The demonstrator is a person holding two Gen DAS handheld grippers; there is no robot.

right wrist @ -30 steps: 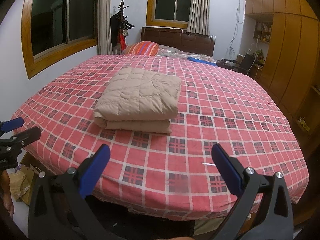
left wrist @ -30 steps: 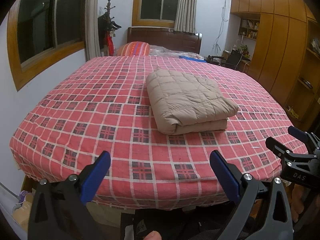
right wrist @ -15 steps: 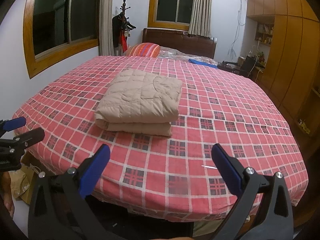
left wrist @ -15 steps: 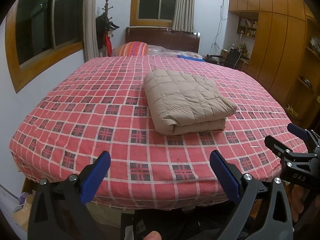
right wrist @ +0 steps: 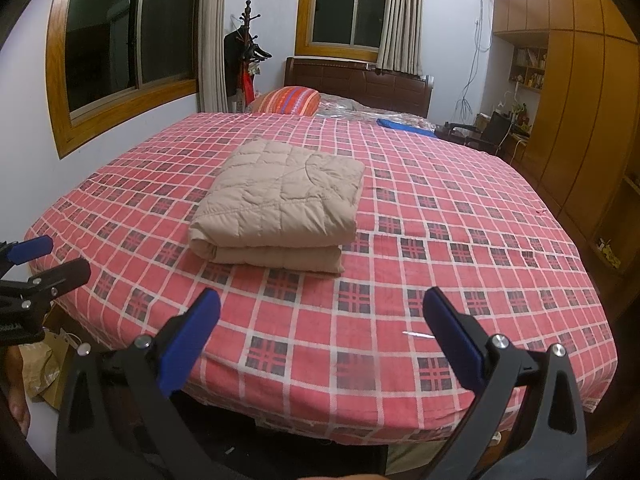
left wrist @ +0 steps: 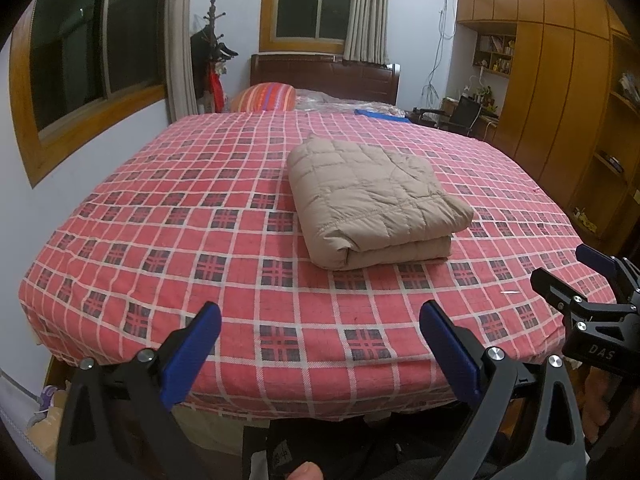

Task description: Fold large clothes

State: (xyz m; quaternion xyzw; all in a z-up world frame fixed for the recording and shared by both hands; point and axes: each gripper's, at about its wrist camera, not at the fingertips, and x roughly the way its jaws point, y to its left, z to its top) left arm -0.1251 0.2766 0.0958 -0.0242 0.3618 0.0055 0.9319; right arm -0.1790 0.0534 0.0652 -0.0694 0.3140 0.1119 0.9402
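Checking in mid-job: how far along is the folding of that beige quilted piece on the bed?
Done: the beige quilted garment lies folded into a compact, layered rectangle on the red checked bedspread. In hand: nothing; the left gripper and right gripper are both open and empty, off the near edge of the bed, clear of the bundle. Left: apparently nothing; no other unfolded clothing shows on the spread.

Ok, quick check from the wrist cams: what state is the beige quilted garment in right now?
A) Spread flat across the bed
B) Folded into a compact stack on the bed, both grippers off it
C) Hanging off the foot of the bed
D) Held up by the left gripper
B: the beige quilted garment lies in stacked layers on the checked bedspread, while the left gripper and right gripper are open at the bed's near edge, touching nothing.
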